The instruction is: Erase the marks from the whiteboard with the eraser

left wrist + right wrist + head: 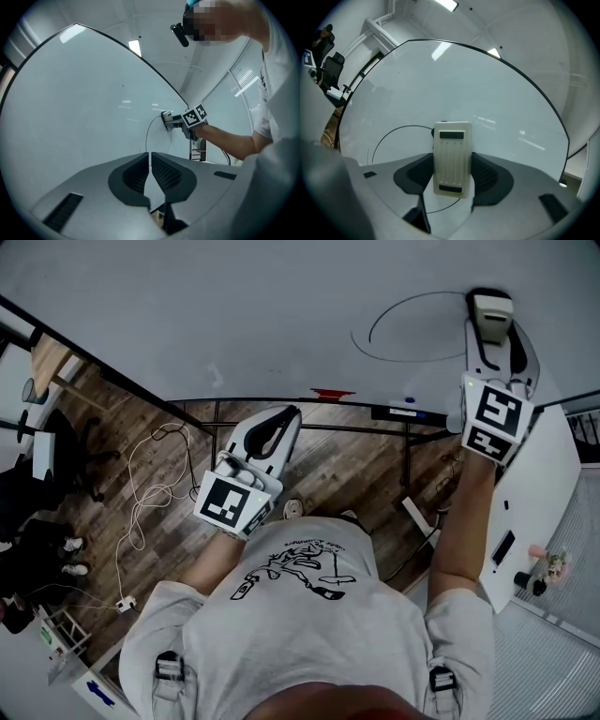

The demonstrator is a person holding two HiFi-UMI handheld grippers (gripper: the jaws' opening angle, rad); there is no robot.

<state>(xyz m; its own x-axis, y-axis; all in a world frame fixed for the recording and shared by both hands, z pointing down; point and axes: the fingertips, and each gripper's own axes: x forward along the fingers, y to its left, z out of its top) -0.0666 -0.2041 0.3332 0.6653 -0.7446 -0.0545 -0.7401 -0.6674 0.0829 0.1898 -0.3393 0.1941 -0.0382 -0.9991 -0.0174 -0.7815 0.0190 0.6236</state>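
Observation:
The whiteboard (pixel 234 315) fills the top of the head view and carries a thin black oval mark (pixel 375 345). My right gripper (pixel 493 326) is shut on a cream eraser (pixel 492 308), which lies against the board at the oval's right edge. In the right gripper view the eraser (pixel 451 150) stands upright between the jaws of that gripper (pixel 452 174), with the curved mark (pixel 386 136) to its left. My left gripper (pixel 277 427) hangs low, away from the board, shut and empty (pixel 150 169). Its view shows the eraser (pixel 167 116) on the mark (pixel 148 136).
Below the board, the tray rail holds a red marker (pixel 330 393) and a dark item (pixel 405 413). White cables (pixel 150 484) trail over the wooden floor. An office chair (pixel 42 460) stands far left. A white table (pixel 548 484) with small objects is at right.

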